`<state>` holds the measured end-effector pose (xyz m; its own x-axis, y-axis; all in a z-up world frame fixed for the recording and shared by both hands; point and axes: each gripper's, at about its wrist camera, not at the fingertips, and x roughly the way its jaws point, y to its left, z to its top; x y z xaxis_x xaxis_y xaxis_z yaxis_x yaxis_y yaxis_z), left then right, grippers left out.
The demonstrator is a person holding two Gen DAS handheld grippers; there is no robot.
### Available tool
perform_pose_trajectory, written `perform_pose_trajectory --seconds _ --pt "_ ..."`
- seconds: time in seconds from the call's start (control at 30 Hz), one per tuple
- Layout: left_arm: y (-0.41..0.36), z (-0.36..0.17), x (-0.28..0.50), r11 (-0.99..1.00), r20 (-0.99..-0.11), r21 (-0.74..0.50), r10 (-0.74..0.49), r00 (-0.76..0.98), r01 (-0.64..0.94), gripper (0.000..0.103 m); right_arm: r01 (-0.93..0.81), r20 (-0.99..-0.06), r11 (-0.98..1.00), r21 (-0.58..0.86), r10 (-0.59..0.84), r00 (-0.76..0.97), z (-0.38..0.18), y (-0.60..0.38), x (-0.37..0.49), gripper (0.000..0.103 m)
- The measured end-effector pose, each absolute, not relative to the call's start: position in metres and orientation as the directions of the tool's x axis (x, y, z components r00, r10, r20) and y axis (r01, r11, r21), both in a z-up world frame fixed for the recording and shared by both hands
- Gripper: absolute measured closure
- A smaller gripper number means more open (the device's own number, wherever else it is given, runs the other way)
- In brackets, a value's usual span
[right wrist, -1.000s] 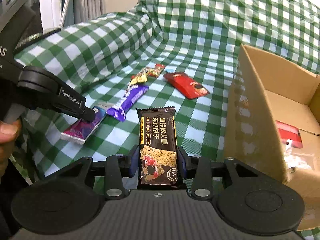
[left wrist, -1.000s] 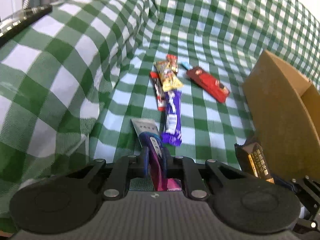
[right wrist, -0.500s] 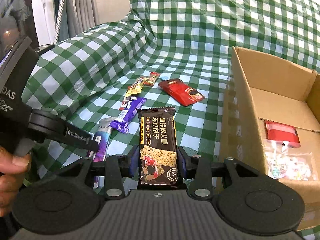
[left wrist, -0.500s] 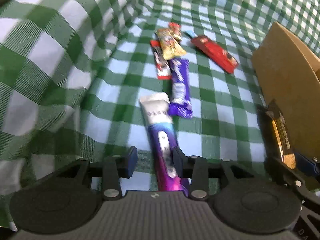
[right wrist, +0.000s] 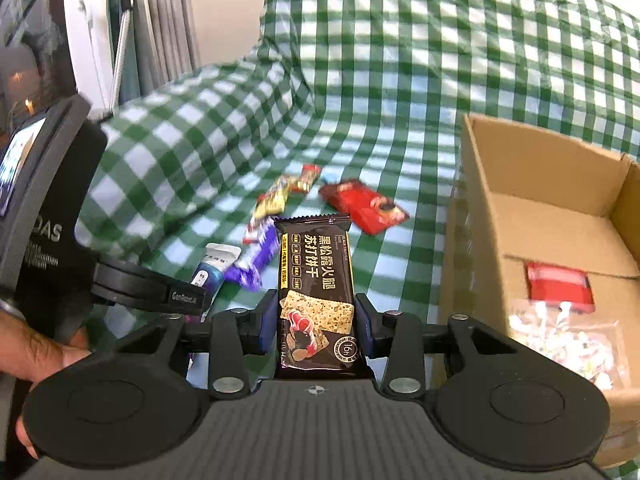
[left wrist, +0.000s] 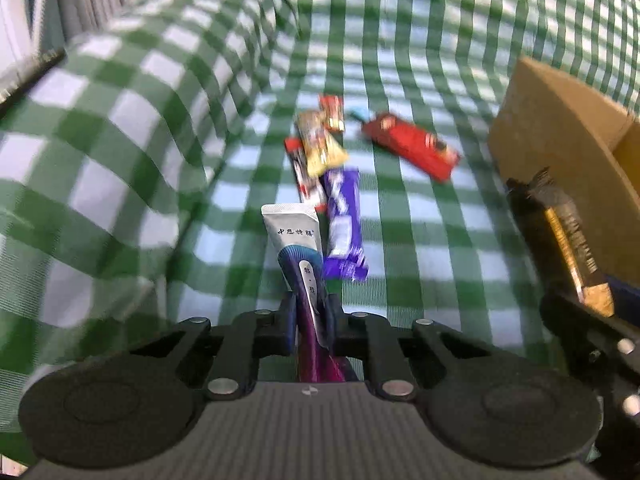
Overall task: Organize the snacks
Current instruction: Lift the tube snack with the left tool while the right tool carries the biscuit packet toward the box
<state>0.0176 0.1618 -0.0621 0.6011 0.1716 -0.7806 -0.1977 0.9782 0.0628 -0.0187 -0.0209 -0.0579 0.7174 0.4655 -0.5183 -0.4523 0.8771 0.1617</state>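
your right claw is pinching the dark cracker packet flat between its fingers, gripped across the lower half with the top sticking forward. it looks like a light, fairly stiff foil pack; the crackers inside are probably brittle, so hold by the edges as you do and don't squeeze harder. your left claw is pressed together on the purple and white snack stick, held on edge near its lower end, the white tip raised off the cloth. that one looks thin, soft and slick, so it may swing or slide; a hold nearer its middle would likely steady it. both claws sit level and point forward, the left one just beside the right, your left hand wrapped on its handle. beyond, on the green checked cloth, lie the purple bar, a yellow packet and a red packet. the cardboard box stands to the right, open, with a red pack and a clear candy bag inside.
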Motion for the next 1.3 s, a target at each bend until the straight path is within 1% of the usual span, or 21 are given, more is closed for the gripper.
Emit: perform_pose_trajectory --seconds 0.2,0.37,0.5,0.6,0.7,0.83,0.9,0.97,1.1,1.2,1.3 --pt "0.153 -0.037 0.015 0.979 -0.717 -0.008 0.136 0.684 -0.204 0.087 -0.449 -0.427 0.879 0.161 0.473 0.771 -0.025 -0.039 -0.027 0.061" --pt "0.136 -0.014 0.013 0.984 -0.635 -0.077 0.073 0.769 -0.158 0.087 -0.415 -0.345 0.893 0.176 0.451 0.823 0.015 -0.074 -0.023 0.061" --pt "0.115 0.001 0.007 0.990 -0.578 -0.107 0.015 0.816 -0.093 0.087 -0.355 -0.305 0.927 0.119 0.375 0.876 0.041 -0.112 -0.011 0.061" --pt "0.094 0.007 0.008 0.993 -0.551 -0.118 -0.038 0.833 -0.032 0.087 -0.291 -0.295 0.954 0.066 0.297 0.908 0.044 -0.144 0.004 0.061" --pt "0.070 0.008 0.011 0.992 -0.527 -0.126 -0.092 0.845 0.030 0.087 -0.188 -0.336 0.981 0.042 0.191 0.922 0.027 -0.175 0.022 0.061" --pt "0.039 0.006 0.020 0.983 -0.499 -0.147 -0.169 0.850 0.109 0.087 -0.044 -0.451 0.994 0.097 0.084 0.889 -0.007 -0.209 0.035 0.061" --pt "0.022 0.004 0.025 0.977 -0.490 -0.155 -0.205 0.847 0.147 0.087 -0.004 -0.485 0.993 0.115 0.059 0.872 -0.018 -0.220 0.038 0.061" --pt "0.007 0.000 0.028 0.969 -0.482 -0.161 -0.241 0.843 0.186 0.087 0.016 -0.506 0.995 0.095 0.034 0.862 -0.024 -0.226 0.042 0.061" --pt "-0.019 -0.004 0.031 0.958 -0.455 -0.126 -0.285 0.844 0.256 0.087 0.033 -0.533 0.997 0.072 0.010 0.846 -0.034 -0.237 0.044 0.061" --pt "-0.032 -0.007 0.037 0.952 -0.447 -0.090 -0.301 0.842 0.293 0.087 0.042 -0.554 0.998 0.056 -0.004 0.833 -0.039 -0.238 0.050 0.061" --pt "-0.042 -0.013 0.048 0.951 -0.460 -0.080 -0.300 0.836 0.298 0.087 0.048 -0.576 0.997 0.054 -0.008 0.817 -0.041 -0.239 0.053 0.061"
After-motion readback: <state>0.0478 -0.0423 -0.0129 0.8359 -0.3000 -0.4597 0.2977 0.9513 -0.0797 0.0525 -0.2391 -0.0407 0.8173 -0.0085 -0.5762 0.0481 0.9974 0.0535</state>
